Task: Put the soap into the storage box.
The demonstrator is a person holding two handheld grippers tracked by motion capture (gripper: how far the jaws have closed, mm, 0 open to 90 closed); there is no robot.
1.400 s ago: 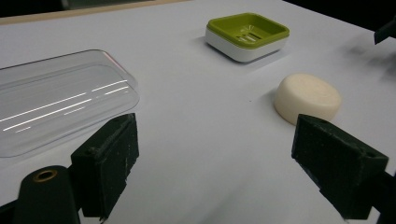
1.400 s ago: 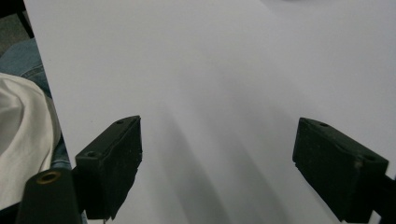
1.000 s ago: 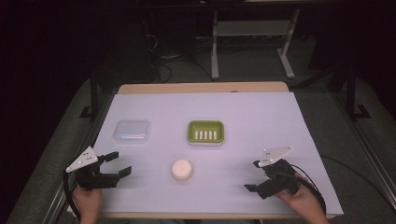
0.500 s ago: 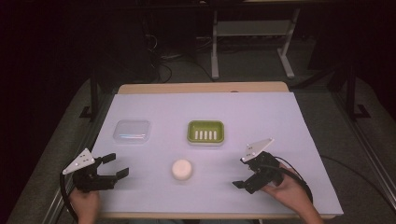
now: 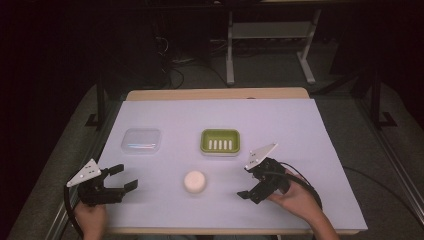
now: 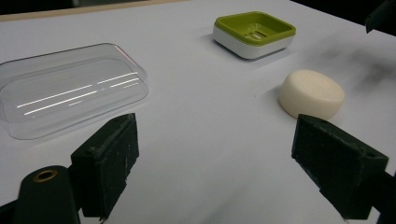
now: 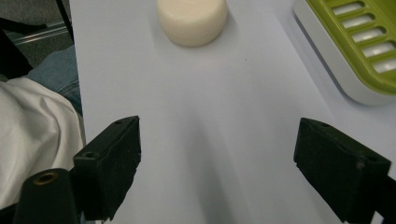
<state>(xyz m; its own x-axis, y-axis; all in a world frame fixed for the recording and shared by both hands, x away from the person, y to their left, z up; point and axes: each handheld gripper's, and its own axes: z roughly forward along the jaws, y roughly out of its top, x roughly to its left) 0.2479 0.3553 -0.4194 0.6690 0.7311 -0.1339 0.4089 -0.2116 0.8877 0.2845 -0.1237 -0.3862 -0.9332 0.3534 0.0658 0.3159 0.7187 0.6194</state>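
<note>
We find the soap bar (image 5: 194, 181) lying flat on the table (image 5: 310, 130), near its front edge and roughly midway between the two grippers, touched by neither. The right gripper (image 5: 248, 183) sits to the right of the soap, its jaws spread wide with nothing between them; in the right gripper view the soap (image 7: 192, 18) lies straight ahead of the jaws, and the green soap dish (image 7: 359, 42) stands off to the right. The left gripper (image 5: 123, 178) rests near the front left corner, jaws likewise spread and empty, pointing toward the soap. In the high view the green soap dish (image 5: 220, 141) stands just behind the soap, apart from it. The clear plastic lid (image 5: 142, 140) lies to the left of the dish, well apart from it. In the left gripper view the lid (image 6: 70, 88) lies ahead on the left, the soap (image 6: 312, 93) ahead on the right
</note>
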